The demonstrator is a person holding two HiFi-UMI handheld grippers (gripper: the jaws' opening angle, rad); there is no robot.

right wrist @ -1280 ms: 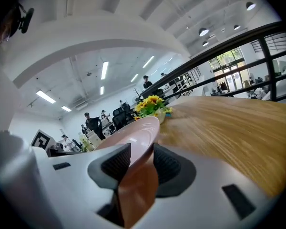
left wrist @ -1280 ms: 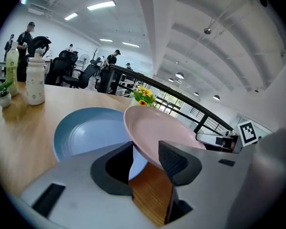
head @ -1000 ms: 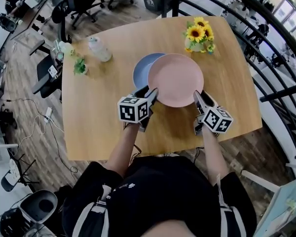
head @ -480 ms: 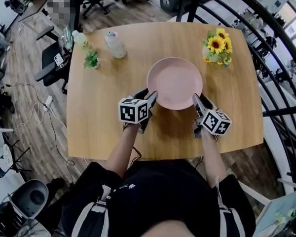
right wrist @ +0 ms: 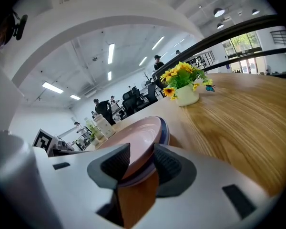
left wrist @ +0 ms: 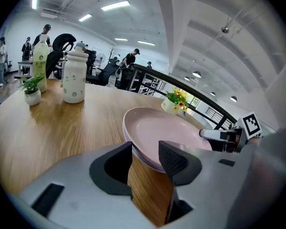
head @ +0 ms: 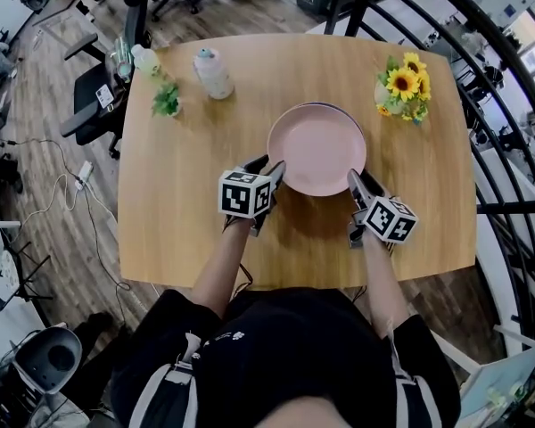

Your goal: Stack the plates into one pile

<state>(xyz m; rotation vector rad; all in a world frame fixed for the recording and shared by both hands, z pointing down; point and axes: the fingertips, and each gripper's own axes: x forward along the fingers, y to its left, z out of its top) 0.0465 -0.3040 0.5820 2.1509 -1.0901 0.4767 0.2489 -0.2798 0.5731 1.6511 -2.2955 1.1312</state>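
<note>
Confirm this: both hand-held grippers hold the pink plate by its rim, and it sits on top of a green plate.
Underneath lies a blue plate, not a green one: the right gripper view shows its rim below the pink plate. The rest stands: the left hand-held gripper and right hand-held gripper hold the pink plate by its rim.

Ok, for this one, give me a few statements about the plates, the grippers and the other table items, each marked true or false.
1. The pink plate lies on top of the blue plate. True.
2. The sunflower vase stands on the pink plate. False: it stands on the table, apart from the plates.
3. The left gripper and the right gripper each have the pink plate's rim between their jaws. True.
4. The white bottle lies on its side. False: it stands upright.
</note>
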